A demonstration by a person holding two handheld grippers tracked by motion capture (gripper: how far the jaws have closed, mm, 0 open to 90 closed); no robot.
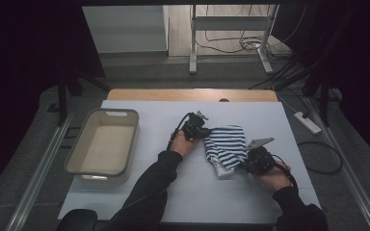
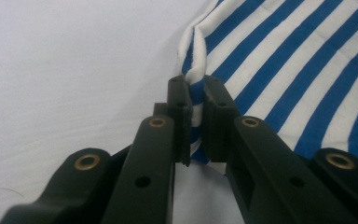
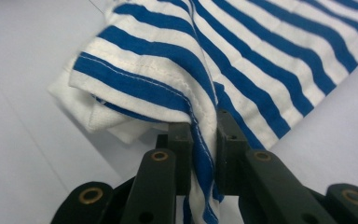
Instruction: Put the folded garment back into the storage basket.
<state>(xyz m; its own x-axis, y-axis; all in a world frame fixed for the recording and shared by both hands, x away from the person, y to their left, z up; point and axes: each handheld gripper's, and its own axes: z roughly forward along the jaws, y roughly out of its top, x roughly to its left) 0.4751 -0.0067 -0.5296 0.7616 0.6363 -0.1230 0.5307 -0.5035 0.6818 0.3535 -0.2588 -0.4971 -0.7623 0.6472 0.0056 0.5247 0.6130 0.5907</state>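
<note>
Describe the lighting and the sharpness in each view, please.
High view: dim, with black corners; the white table is brightest, and the striped cloth stays readable. Left gripper view: bright and even; the left tongs are soft up close, the stripes sharper. Right gripper view: the cloth hem is crisp, the right tongs slightly blurred.

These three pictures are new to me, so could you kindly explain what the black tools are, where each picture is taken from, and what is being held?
No robot here: a person at a table holds a hand-operated gripper in each hand. The high view looks down from above; the left gripper and right gripper sit at opposite edges of a blue-and-white striped cloth on the white table cover. An empty beige tub stands to the left. The other two pictures come from cameras riding on the grippers, looking along their black jaws. In the left gripper view the jaws pinch a rolled edge of the cloth; in the right gripper view they pinch a stitched hem. Both are shut on the fabric.
</note>
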